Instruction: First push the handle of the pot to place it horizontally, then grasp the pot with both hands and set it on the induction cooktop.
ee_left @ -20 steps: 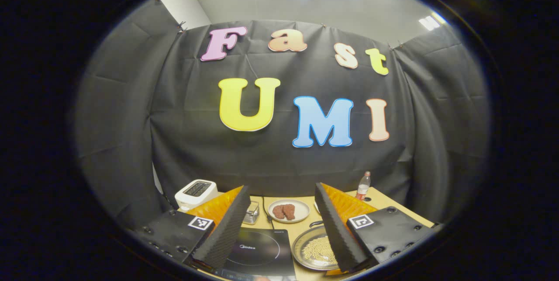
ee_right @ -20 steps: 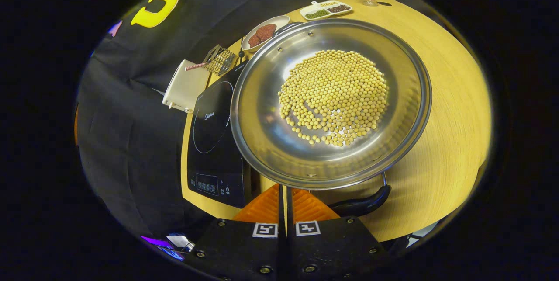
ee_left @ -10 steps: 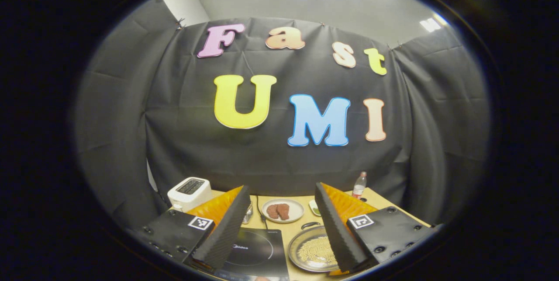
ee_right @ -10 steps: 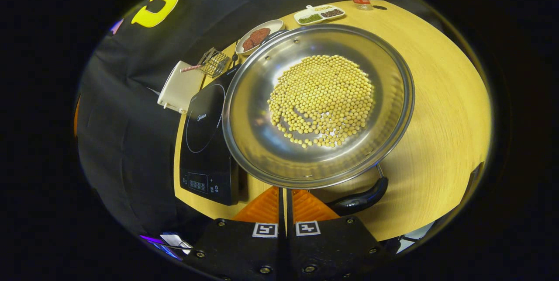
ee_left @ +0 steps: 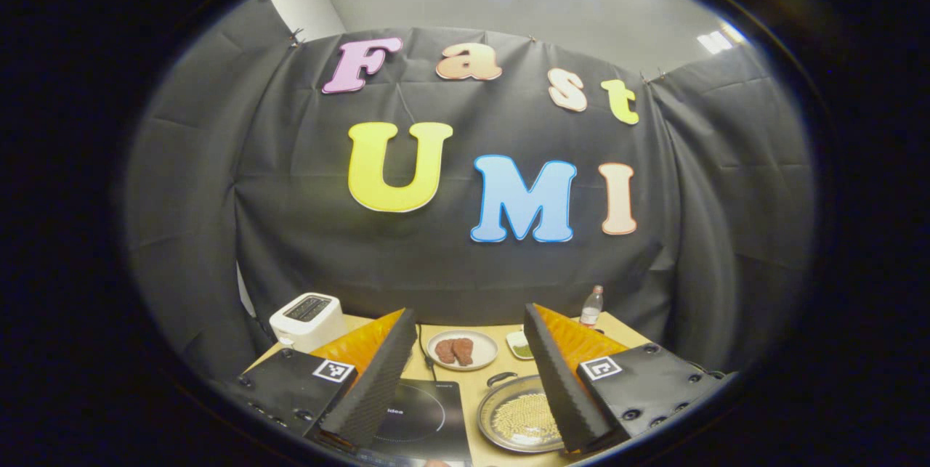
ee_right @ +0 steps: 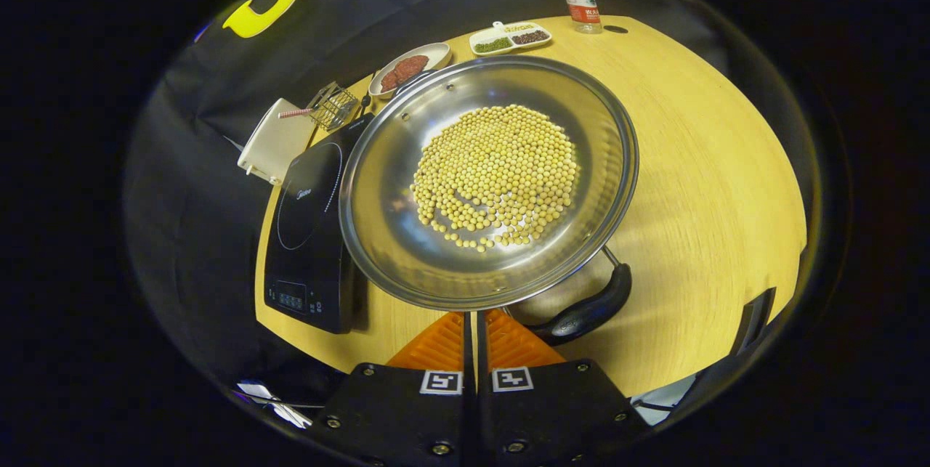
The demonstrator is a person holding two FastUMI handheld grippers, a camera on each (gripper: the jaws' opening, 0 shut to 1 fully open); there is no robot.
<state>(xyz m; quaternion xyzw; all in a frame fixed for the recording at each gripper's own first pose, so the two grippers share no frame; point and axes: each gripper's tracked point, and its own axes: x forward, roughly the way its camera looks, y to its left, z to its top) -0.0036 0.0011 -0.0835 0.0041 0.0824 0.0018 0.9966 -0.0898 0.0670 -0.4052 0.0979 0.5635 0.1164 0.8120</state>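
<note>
As both cameras have drawn back over the last second, the pot (ee_right: 487, 184) and its beans (ee_right: 498, 175) look smaller in the right gripper view, and the table (ee_right: 697, 162) shows more bare wood. The right gripper (ee_right: 471, 323), fingers pressed together with nothing between them, sits at the pot's near rim beside the black handle (ee_right: 585, 307), which has swung slightly. The left gripper (ee_left: 468, 380) hovers spread wide above the induction cooktop (ee_left: 421, 420). The pot rests on the table, just beside the cooktop; I judge the handle push barely begun.
</note>
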